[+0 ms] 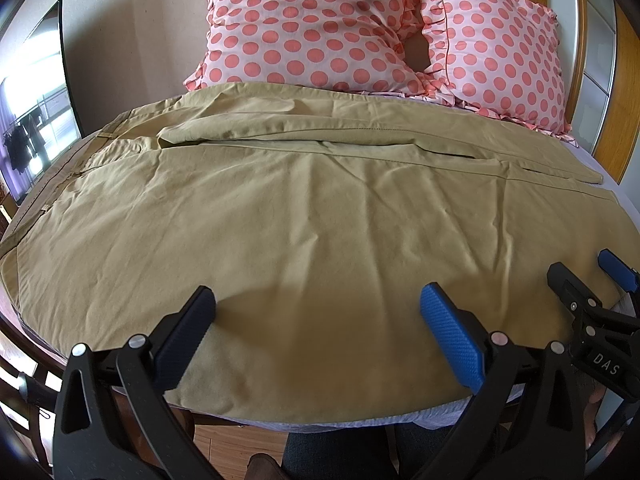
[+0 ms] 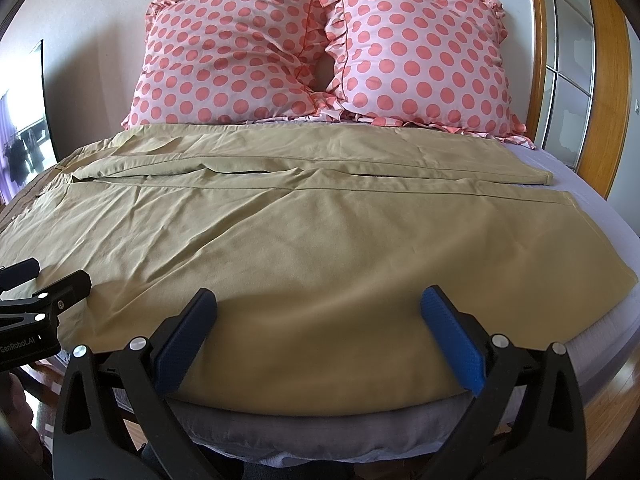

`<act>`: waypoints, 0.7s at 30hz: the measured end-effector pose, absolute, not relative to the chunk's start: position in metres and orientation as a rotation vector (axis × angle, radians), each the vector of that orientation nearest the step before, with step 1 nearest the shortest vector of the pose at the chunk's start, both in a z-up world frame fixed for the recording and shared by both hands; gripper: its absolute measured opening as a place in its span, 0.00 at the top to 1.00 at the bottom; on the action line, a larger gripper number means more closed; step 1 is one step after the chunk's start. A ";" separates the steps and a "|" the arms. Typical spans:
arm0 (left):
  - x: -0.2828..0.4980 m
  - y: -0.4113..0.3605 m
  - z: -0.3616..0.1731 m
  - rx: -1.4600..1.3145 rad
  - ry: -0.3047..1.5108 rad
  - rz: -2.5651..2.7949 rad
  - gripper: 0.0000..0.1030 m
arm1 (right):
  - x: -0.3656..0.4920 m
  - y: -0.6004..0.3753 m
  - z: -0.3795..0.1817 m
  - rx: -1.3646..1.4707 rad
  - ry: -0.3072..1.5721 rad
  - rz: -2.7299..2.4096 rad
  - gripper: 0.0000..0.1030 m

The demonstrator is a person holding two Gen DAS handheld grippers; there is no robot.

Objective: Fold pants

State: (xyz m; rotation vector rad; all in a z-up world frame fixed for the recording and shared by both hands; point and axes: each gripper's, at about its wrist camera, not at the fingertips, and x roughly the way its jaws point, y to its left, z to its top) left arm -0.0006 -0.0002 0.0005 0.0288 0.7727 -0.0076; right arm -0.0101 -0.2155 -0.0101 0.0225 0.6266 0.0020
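fingers [image 1: 452,336] of left gripper [image 1: 316,336] apart, hovering over near edge of khaki cotton pants [image 1: 304,216]. right gripper [image 2: 320,336] likewise spread, nothing held, further toward hems. pants lie flat across lavender-sheeted bed [image 2: 600,200], legs side by side, waistband left; likely poised to grab near leg for lengthwise fold. polka-dot ruffled pillows [image 2: 320,56] behind.

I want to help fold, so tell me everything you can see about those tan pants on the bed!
The pants are tan, a thin woven cloth by the look of it, and creased all over. They lie spread flat across the bed, waistband to the left, both leg hems to the right, one leg beside the other with a narrow gap between. The far leg runs just below two spotted pillows. The left gripper and right gripper hover open over the near edge, gripping nothing.
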 end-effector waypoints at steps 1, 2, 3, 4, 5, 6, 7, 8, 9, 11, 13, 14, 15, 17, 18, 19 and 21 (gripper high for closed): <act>-0.001 0.000 0.001 0.029 0.773 -0.008 0.02 | -0.010 -0.215 -0.010 0.022 0.625 0.002 0.01; -0.001 0.000 0.001 0.029 0.773 -0.008 0.02 | -0.011 -0.214 -0.012 0.023 0.621 0.002 0.01; -0.001 0.000 0.001 0.029 0.773 -0.008 0.02 | -0.012 -0.212 -0.014 0.024 0.617 0.002 0.01; -0.001 0.000 0.001 0.029 0.772 -0.008 0.02 | -0.011 -0.216 -0.014 0.024 0.615 0.001 0.01; -0.001 0.000 0.001 0.029 0.772 -0.008 0.02 | -0.011 -0.215 -0.016 0.024 0.608 0.002 0.01; -0.001 0.000 0.001 0.029 0.771 -0.008 0.02 | -0.013 -0.215 -0.017 0.023 0.595 0.003 0.01; -0.001 0.000 0.001 0.029 0.770 -0.008 0.02 | -0.016 -0.216 -0.017 0.021 0.575 0.005 0.01; -0.001 0.000 0.000 0.030 0.766 -0.010 0.02 | -0.018 -0.216 -0.018 0.019 0.555 0.011 0.01; -0.001 0.000 0.000 0.033 0.764 -0.014 0.02 | -0.019 -0.218 -0.018 0.017 0.547 0.028 0.01; 0.000 0.003 0.002 0.038 0.765 -0.033 0.02 | -0.010 -0.224 -0.010 -0.001 0.603 0.047 0.01; 0.003 0.006 0.005 0.043 0.776 -0.048 0.02 | -0.002 -0.240 0.010 0.022 0.590 0.025 0.01; 0.005 0.009 0.006 0.050 0.772 -0.042 0.02 | 0.005 -0.255 0.030 0.048 0.554 0.001 0.01; 0.005 0.010 0.008 0.057 0.762 -0.034 0.02 | 0.015 -0.268 0.047 0.067 0.532 -0.035 0.01; 0.006 0.012 0.014 0.061 0.730 -0.027 0.02 | 0.048 -0.297 0.079 0.110 0.520 -0.129 0.01; 0.007 0.012 0.018 0.055 0.724 -0.032 0.02 | 0.069 -0.310 0.090 0.139 0.534 -0.169 0.01; 0.009 0.013 0.021 0.042 0.715 -0.043 0.02 | 0.096 -0.326 0.097 0.179 0.552 -0.214 0.01; 0.013 0.015 0.025 0.015 0.703 -0.074 0.02 | 0.147 -0.350 0.099 0.247 0.594 -0.302 0.07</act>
